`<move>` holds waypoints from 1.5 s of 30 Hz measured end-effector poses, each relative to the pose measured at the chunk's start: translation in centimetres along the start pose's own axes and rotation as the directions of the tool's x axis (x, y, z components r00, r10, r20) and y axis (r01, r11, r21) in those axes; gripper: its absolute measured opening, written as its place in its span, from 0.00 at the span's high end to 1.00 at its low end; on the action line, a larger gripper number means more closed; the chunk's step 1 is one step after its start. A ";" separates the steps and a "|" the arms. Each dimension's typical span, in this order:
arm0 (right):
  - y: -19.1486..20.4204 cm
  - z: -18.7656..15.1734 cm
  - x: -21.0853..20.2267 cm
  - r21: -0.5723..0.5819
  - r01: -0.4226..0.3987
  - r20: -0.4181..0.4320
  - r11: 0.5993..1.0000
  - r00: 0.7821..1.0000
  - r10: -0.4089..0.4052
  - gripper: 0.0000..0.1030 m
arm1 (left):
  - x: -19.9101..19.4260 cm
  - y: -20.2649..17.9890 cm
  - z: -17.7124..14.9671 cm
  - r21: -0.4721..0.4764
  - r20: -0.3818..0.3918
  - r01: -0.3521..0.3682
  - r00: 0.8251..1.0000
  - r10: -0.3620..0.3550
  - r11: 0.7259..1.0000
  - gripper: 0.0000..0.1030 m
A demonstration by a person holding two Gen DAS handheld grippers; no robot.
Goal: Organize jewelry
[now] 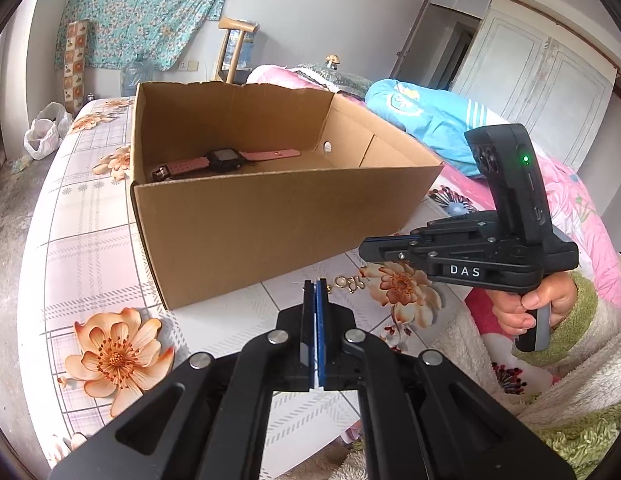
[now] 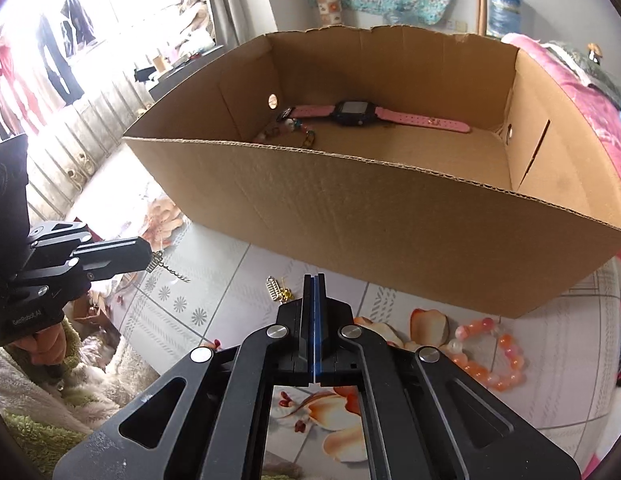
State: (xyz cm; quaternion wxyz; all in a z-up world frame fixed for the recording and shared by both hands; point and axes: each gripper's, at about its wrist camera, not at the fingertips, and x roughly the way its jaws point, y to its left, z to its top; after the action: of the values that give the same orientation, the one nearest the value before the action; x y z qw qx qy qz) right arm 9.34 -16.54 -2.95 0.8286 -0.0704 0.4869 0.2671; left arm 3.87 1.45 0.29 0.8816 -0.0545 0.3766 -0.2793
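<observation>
An open cardboard box [image 1: 246, 216] [image 2: 350, 208] stands on the flowered bed sheet. Inside lie a pink-strapped black watch [image 1: 226, 160] [image 2: 352, 114] and a small beaded piece [image 2: 288, 128]. My left gripper [image 1: 315, 282] [image 2: 148, 254] is shut on a thin silver chain [image 2: 166, 266] and holds it above the sheet in front of the box. My right gripper [image 2: 315, 278] [image 1: 364, 250] is shut and empty, in front of the box. Small gold and silver trinkets [image 2: 278, 290] [image 1: 348, 282] lie on the sheet by its tips. An orange bead bracelet [image 2: 490, 352] lies at the right.
A pink quilt [image 1: 570, 200] and blue clothing [image 1: 430, 120] lie to the right of the box. The bed edge and grey floor [image 1: 14, 240] are at the left, with a white plastic bag [image 1: 44, 132] there.
</observation>
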 end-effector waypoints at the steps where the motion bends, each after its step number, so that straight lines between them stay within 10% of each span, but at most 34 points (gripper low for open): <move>1: 0.2 -0.1 0.1 -0.013 0.003 -0.006 1.000 1.000 -0.003 0.90 | -0.1 0.0 -0.1 0.000 -0.001 0.000 1.000 0.000 1.000 1.00; 6: 2.2 -0.6 1.2 -0.161 0.060 -0.027 0.985 0.998 -0.065 0.73 | -0.2 0.1 -0.1 -0.010 0.001 0.002 1.000 -0.002 1.000 1.00; 19: 2.6 -0.7 3.6 -0.319 0.038 -0.124 0.947 0.989 -0.081 0.91 | -0.3 0.1 -0.2 -0.006 0.003 0.008 1.000 -0.008 1.000 1.00; 28: 1.9 -0.9 1.7 -0.255 0.007 -0.091 0.967 0.995 -0.031 0.91 | -1.0 -0.2 0.3 0.005 0.018 0.007 1.000 -0.007 1.000 1.00; 37: 1.2 2.1 -8.2 -0.150 -0.095 0.165 0.984 0.979 0.120 0.91 | -4.6 -1.3 5.0 0.041 0.139 0.123 0.982 -0.128 0.992 1.00; 45: -3.8 8.2 -7.4 -0.004 0.008 0.162 1.000 0.987 -0.007 0.91 | 1.0 -1.2 12.6 0.001 0.051 0.133 0.990 -0.132 0.991 1.00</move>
State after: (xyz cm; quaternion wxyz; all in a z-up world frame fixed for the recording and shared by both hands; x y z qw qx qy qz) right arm 14.76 -19.43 6.96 0.8663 -0.0523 0.4169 0.2701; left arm 12.64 -1.54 9.02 0.8704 -0.0876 0.3497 -0.3353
